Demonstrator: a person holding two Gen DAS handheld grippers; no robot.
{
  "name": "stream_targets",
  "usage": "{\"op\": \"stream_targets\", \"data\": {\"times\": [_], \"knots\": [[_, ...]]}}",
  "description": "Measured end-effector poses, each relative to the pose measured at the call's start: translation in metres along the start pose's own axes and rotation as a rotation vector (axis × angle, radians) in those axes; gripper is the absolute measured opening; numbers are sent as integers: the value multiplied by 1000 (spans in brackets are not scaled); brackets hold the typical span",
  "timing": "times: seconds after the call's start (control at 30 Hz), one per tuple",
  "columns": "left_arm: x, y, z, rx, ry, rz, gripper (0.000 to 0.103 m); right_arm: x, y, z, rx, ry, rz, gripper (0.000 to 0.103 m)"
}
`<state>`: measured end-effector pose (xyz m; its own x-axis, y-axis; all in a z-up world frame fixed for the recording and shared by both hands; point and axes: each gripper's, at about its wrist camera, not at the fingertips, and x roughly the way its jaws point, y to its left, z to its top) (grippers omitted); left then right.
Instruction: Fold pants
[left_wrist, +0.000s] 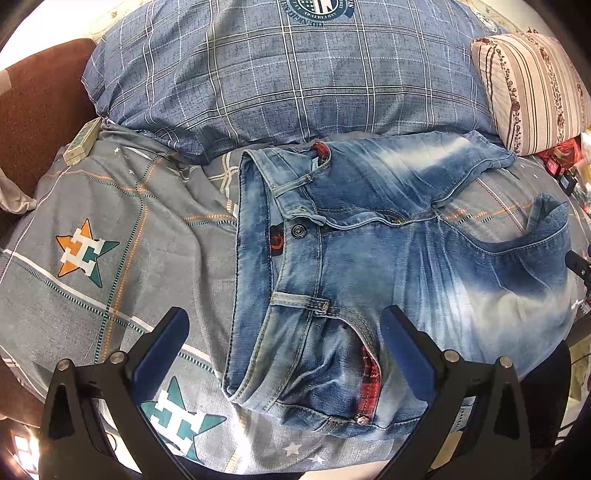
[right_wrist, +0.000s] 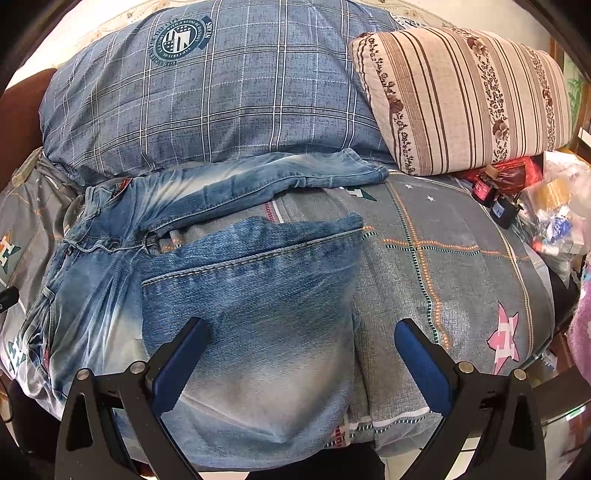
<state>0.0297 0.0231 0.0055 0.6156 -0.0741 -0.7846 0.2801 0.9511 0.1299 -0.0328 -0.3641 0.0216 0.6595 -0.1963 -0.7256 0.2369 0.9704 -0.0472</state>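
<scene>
Faded blue jeans (left_wrist: 369, 258) lie across a grey bedsheet, waistband to the left, legs running right. In the right wrist view the jeans (right_wrist: 240, 295) show one leg folded back over itself near me and the other leg stretched along the pillow. My left gripper (left_wrist: 284, 332) is open, hovering over the waistband's near corner with the red pocket lining. My right gripper (right_wrist: 299, 339) is open, hovering over the right edge of the folded leg. Neither holds anything.
A blue plaid pillow (left_wrist: 288, 74) and a striped floral pillow (right_wrist: 461, 96) lie along the far side. The grey star-print sheet (left_wrist: 110, 240) covers the bed. Bags and small bottles (right_wrist: 535, 206) clutter the right edge. A brown headboard (left_wrist: 37, 110) stands at the left.
</scene>
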Motion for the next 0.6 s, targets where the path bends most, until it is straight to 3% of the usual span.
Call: {"op": "stream_targets", "data": {"times": [0.4, 0.6], "knots": [[-3, -9, 5, 15, 6, -17, 103, 3, -19, -5, 42, 31, -3, 101], [-2, 29, 5, -61, 22, 23, 103, 9, -65, 8, 156, 37, 12, 101]]}}
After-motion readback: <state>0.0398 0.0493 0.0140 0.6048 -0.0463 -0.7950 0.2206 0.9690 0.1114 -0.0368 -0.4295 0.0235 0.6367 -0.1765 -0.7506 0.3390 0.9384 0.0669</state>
